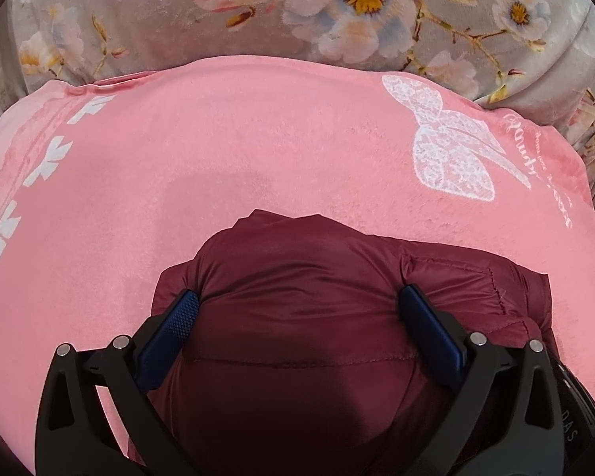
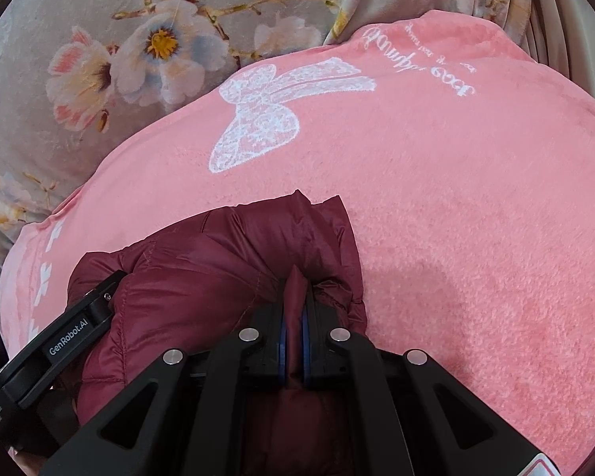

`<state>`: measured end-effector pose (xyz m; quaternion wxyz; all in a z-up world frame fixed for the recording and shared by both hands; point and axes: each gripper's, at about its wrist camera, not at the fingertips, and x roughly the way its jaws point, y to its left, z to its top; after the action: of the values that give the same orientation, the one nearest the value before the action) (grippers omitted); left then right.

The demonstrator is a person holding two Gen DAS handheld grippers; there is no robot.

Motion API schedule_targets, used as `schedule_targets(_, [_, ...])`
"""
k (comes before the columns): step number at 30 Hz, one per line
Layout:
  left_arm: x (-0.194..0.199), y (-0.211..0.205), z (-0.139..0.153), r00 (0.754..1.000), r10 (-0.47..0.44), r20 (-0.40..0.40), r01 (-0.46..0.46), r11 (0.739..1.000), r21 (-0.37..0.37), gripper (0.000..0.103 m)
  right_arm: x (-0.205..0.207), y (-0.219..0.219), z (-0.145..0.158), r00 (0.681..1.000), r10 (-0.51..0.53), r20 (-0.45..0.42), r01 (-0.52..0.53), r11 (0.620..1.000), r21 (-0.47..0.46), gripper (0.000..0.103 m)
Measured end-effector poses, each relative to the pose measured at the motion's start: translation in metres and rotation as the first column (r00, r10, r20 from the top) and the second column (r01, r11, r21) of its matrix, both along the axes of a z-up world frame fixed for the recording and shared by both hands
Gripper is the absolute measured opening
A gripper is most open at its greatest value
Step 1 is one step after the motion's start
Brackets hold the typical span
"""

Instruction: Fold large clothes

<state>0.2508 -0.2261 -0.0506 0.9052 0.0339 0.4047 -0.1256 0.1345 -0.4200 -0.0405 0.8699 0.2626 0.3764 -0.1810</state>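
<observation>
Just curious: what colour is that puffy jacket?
Dark maroon jacket, clearest in the left wrist view.

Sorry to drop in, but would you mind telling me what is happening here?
A person is folding a maroon puffer jacket on a pink blanket spread over a floral bedcover. The right hand-held gripper is shut on a pinch of the jacket's fabric. The left hand-held gripper is open, its fingers pressing into the padded bulk on either side. The jacket lies bunched, not yet neatly folded.

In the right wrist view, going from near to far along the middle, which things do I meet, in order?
right gripper shut on a fold of the maroon puffer jacket → pink blanket → white butterfly print → grey floral bedcover.
</observation>
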Motion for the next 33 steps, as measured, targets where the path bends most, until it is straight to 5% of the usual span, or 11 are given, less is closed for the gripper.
schedule_targets(13, [0.000,-0.004,-0.002,1.000,0.008,0.011,-0.008,1.000,0.021,0.098,-0.002,-0.003,-0.001,1.000,-0.003,0.025,0.003,1.000,0.024,0.002])
schedule_targets(20, [-0.005,0.016,0.008,0.999,-0.012,-0.041,0.010,0.999,-0.048,0.098,-0.019,-0.025,-0.002,0.993,-0.002,0.119,-0.023,0.978,0.206,0.006])
schedule_targets(21, [-0.011,0.028,0.015,0.998,-0.020,-0.064,0.015,0.996,-0.083,0.098,-0.030,-0.025,0.005,0.993,-0.004,0.118,-0.020,0.979,0.205,0.009])
schedule_targets(23, [-0.026,0.050,0.028,0.996,-0.036,-0.087,0.022,0.987,-0.159,0.098,-0.053,-0.021,0.021,0.991,0.004,0.136,-0.026,0.987,0.160,0.031])
schedule_targets(28, [-0.058,0.096,0.032,0.980,-0.090,-0.179,0.042,0.966,-0.257,0.098,-0.106,-0.009,0.035,0.989,0.098,0.111,-0.110,0.988,0.111,0.054])
schedule_targets(33, [-0.073,0.125,-0.006,0.935,-0.113,-0.337,-0.029,0.920,-0.390,0.098,-0.126,-0.010,0.008,0.993,0.108,0.053,-0.117,0.966,0.230,0.060])
